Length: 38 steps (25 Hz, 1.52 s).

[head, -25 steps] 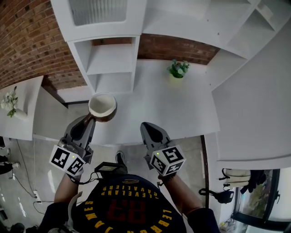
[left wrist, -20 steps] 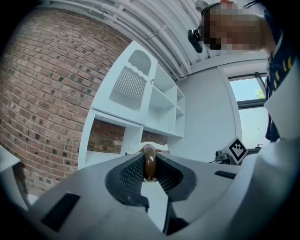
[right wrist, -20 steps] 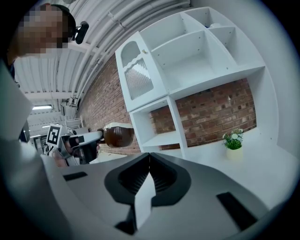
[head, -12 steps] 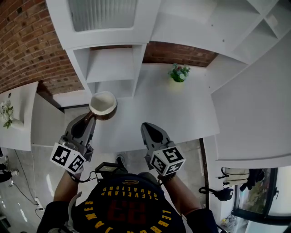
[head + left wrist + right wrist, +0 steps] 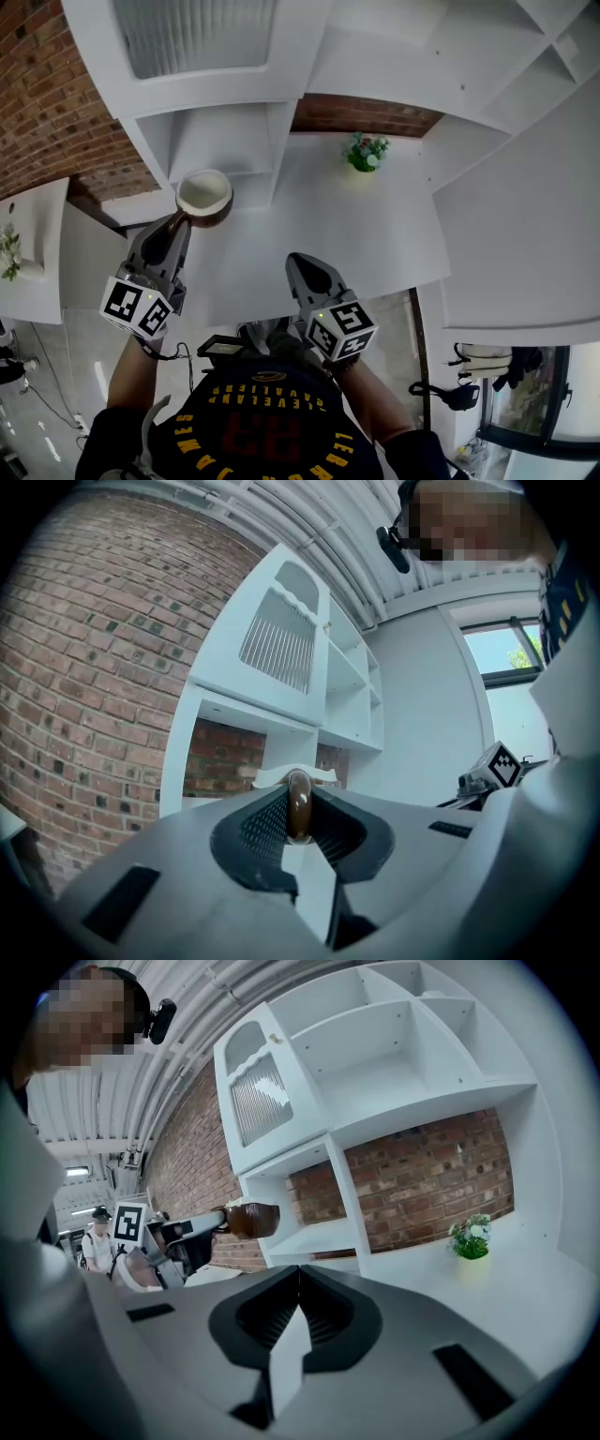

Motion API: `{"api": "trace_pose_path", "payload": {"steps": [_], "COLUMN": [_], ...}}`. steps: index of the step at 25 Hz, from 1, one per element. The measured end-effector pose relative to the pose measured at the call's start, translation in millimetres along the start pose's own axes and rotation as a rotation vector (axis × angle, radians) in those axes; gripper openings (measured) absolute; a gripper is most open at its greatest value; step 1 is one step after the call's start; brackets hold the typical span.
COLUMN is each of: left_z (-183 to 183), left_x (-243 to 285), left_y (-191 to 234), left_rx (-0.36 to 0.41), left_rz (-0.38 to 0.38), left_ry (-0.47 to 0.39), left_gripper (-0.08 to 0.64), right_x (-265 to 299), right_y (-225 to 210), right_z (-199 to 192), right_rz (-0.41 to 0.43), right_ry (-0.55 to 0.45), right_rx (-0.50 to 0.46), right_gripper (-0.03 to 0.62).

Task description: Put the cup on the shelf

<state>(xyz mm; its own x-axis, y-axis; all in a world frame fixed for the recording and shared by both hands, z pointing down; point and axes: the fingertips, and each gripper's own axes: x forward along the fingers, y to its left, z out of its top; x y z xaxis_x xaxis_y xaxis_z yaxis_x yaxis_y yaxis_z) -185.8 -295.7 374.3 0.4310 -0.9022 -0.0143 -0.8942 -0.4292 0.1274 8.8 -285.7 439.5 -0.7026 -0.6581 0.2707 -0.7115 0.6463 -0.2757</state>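
– Since a second ago, what is shifting in the head view?
– Left tongs [image 5: 184, 221] are carrying the cup [image 5: 204, 194] up and away from the person. It is now hanging right at the front of the shelf [image 5: 221, 141], by the lower open compartment, near the left end of the counter [image 5: 375, 230]. Right tongs [image 5: 298, 263] are barely moving, waiting low over the counter's near edge, well apart from the plant [image 5: 366, 150].
– And the left gripper view, what is it showing?
– Tongs there are pinching the cup's brown handle [image 5: 299, 803] between them, with the pale rim peeking just over it. Shelf openings and the brick wall [image 5: 84, 667] are lying ahead.
– What about the right gripper view?
– Those tongs are sitting pressed together with nothing in them. Off to their left the brown cup [image 5: 248, 1219] is hanging in the air beside the shelf's upright, not resting on any board.
– So how far along are we?
– Pickup is looking done and the carry is nearly over, I'd judge. What is remaining is reaching into a compartment, setting the cup down level, and letting go of the handle.
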Motion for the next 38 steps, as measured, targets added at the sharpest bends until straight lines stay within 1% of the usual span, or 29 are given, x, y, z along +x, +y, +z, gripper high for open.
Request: {"api": "trace_pose_path", "payload": {"steps": [3, 6, 11, 16, 24, 33, 38], "left_z": [-4.0, -9.3, -14.7, -21.0, -33.5, -38.7, -50.0], "left_x": [15.8, 29.7, 58.3, 88.7, 125.5, 148.6, 155.6], "left_y": [13.8, 25.4, 45.4, 63.7, 82.8, 98.3, 102.8], "left_rx": [0.011, -0.007, 0.024, 0.027, 0.028, 0.029, 0.005], "left_rz": [0.010, 0.011, 0.037, 0.062, 0.080, 0.108, 0.117], "left_ry": [0.001, 0.013, 0.043, 0.055, 0.090, 0.116, 0.148], "left_gripper": [0.048, 0.048, 0.048, 0.048, 0.048, 0.048, 0.048], "right_x": [13.2, 26.5, 45.5, 60.3, 74.5, 78.8, 79.2], "right_y": [-6.1, -8.7, -19.4, -30.9, -38.9, -42.6, -42.8], "right_z": [1.9, 9.4, 18.3, 16.5, 10.7, 2.8, 3.4], "right_rz": [0.025, 0.055, 0.086, 0.097, 0.113, 0.118, 0.120], "right_ry": [0.012, 0.015, 0.022, 0.041, 0.065, 0.096, 0.099], "right_rx": [-0.011, -0.029, -0.031, -0.017, -0.001, 0.008, 0.006], "right_gripper": [0.006, 0.006, 0.006, 0.006, 0.006, 0.006, 0.006]}}
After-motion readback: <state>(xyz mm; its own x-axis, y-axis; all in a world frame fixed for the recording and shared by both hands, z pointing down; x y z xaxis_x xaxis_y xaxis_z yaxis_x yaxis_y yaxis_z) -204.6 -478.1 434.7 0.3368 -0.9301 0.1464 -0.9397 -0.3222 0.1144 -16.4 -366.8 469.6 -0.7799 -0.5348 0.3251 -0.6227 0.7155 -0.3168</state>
